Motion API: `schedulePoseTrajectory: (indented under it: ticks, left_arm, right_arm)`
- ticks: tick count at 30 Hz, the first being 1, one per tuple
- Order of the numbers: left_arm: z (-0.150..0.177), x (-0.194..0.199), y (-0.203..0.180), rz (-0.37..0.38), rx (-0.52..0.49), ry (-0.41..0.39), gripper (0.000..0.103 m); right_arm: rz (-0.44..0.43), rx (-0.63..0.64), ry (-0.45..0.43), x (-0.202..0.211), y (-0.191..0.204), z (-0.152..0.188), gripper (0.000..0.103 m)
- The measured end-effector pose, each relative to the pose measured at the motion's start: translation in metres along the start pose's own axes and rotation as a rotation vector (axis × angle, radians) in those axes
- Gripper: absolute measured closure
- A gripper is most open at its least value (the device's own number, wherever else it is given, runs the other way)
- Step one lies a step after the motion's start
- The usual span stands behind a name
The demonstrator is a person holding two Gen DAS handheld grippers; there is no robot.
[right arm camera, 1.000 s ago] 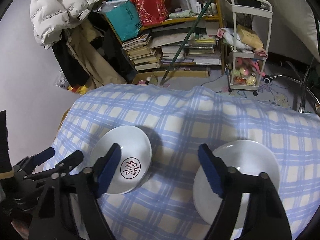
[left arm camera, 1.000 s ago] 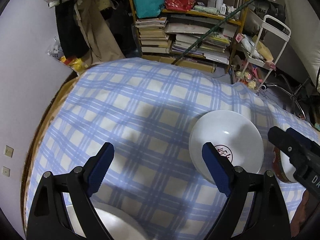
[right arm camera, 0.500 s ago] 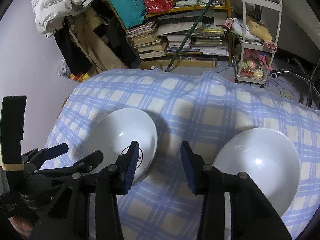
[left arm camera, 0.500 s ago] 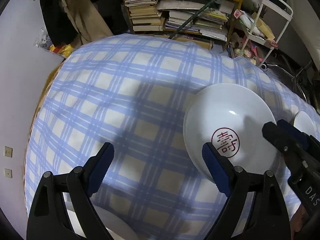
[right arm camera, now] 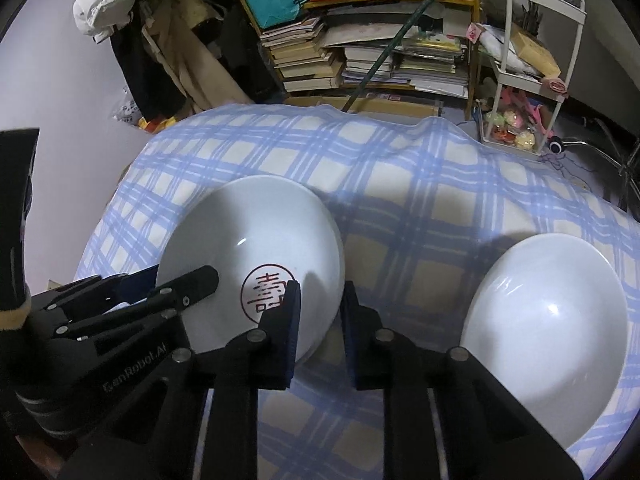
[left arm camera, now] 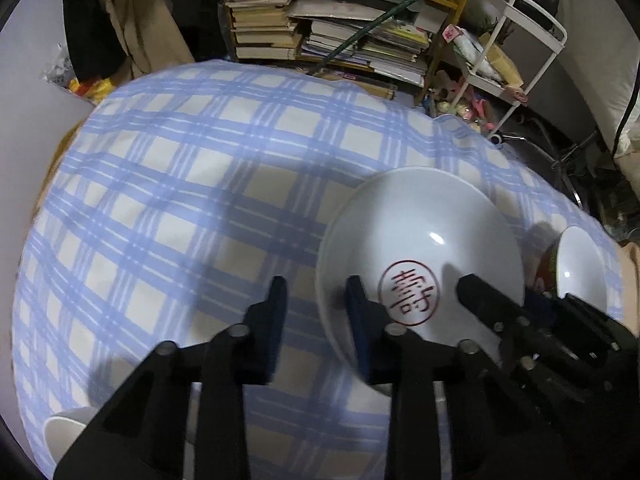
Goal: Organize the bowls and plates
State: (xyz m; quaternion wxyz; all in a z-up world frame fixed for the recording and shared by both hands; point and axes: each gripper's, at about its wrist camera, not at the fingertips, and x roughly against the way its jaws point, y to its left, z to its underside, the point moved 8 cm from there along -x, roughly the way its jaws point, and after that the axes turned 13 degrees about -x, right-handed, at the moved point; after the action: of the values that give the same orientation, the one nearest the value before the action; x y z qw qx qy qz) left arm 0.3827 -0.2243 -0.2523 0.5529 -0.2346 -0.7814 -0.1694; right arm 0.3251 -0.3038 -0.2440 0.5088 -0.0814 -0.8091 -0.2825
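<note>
Change: both grippers narrowed since a second ago.
Left gripper (left arm camera: 316,320): jaws straddle stamped plate's (left arm camera: 420,256) left rim, gap remaining.
Right gripper (right arm camera: 320,320): straddles its right rim, not clamped.
Plain plate (right arm camera: 544,328): right of stamped plate.
Advice: seat rims deep before squeezing.

I'm working in a lived-in home room, cluttered rather than tidy. A wooden bookshelf (right arm camera: 360,40) at the top of the frame sags with stacked books and papers, coats (right arm camera: 160,40) hang at upper left, and a white trolley (right arm camera: 536,60) (toys on its bottom tier) stands at upper right. A blue checked cloth (right arm camera: 400,184) covers the surface.
</note>
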Motion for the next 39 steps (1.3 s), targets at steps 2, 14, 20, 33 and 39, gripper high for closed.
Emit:
schedulePoseTrajectory:
  ticks: [2, 14, 20, 33, 39]
  left_arm:
    - [-0.001, -0.001, -0.002, 0.033, 0.022, 0.009, 0.088]
    - [0.004, 0.017, -0.006, 0.017, -0.016, 0.041, 0.091]
    - [0.013, 0.031, 0.000, 0.020, -0.004, 0.051, 0.091]
    - [0.041, 0.085, 0.025, -0.015, 0.027, 0.015, 0.090]
    - [0.066, 0.113, 0.045, -0.026, 0.072, -0.011, 0.089]
  right_arm:
    - [-0.009, -0.004, 0.004, 0.000, -0.001, 0.000, 0.082]
    - [-0.021, -0.002, -0.014, 0.012, 0.002, 0.005, 0.089]
    - [-0.038, 0.008, -0.021, 0.023, 0.013, 0.012, 0.089]
    - [-0.108, 0.055, -0.062, 0.059, 0.055, 0.031, 0.089]
    - [-0.139, 0.100, -0.083, 0.075, 0.082, 0.048, 0.089]
